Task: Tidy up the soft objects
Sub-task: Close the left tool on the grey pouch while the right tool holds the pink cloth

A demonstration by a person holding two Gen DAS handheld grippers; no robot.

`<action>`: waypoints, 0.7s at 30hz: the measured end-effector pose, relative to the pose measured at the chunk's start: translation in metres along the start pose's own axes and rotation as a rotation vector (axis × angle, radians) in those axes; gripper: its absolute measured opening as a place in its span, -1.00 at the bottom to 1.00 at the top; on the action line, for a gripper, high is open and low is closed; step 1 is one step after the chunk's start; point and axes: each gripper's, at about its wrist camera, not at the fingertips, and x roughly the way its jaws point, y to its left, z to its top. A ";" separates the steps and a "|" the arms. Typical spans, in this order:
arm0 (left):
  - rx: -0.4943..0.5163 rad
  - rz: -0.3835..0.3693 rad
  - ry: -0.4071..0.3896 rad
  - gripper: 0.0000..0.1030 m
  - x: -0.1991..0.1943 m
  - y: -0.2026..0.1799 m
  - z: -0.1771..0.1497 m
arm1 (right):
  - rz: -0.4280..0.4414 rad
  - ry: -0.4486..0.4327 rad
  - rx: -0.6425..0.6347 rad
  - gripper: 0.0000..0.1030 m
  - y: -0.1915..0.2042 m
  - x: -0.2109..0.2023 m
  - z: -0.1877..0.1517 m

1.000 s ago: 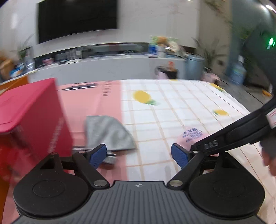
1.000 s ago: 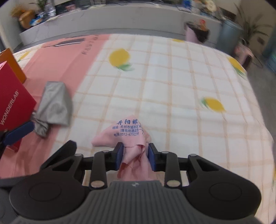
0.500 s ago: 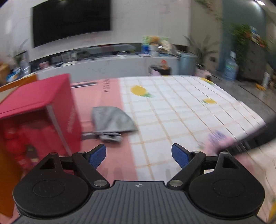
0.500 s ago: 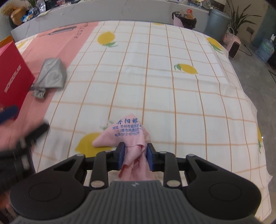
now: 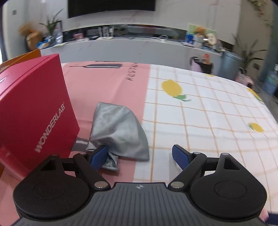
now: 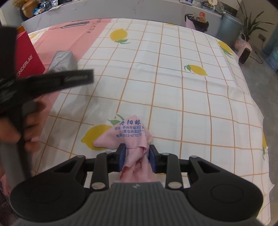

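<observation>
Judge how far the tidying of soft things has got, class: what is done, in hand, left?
Done: nothing looks stowed. In hand: the right tool is shut on the pink cloth. Left: the grey pouch lies on the tablecloth beside the red box, the open left tool near it.

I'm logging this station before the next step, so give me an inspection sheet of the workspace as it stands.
Surface: tablecloth, pink panel at left, white lemon-print grid elsewhere; lies flat with mild creases.
Job's things: grey cloth bunched beside the red box; pink cloth with blue print, partly draped on the table.
Clutter: nothing seen.
Grippers: left tool open, one pad at the grey cloth's edge; right tool shut on the pink cloth.
Cables: one on the floor near a small heater.
Surroundings: wall TV, cluttered counter, grey bin, potted plants.
</observation>
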 end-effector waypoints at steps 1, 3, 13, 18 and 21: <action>-0.011 0.020 0.003 0.91 0.005 -0.001 0.001 | 0.001 -0.002 -0.004 -0.41 0.001 0.000 0.000; -0.021 0.057 -0.002 0.91 0.010 -0.003 0.005 | 0.004 -0.004 -0.009 -0.40 0.002 0.001 0.001; -0.131 0.182 0.022 0.92 0.019 -0.006 0.014 | 0.009 -0.010 -0.019 -0.40 0.003 0.000 0.000; -0.125 0.200 -0.014 -0.10 0.013 -0.007 0.007 | 0.010 -0.008 -0.018 -0.39 0.003 0.000 0.000; -0.136 0.242 -0.056 -0.47 0.004 -0.004 0.002 | 0.010 -0.007 -0.014 -0.39 0.003 0.000 0.000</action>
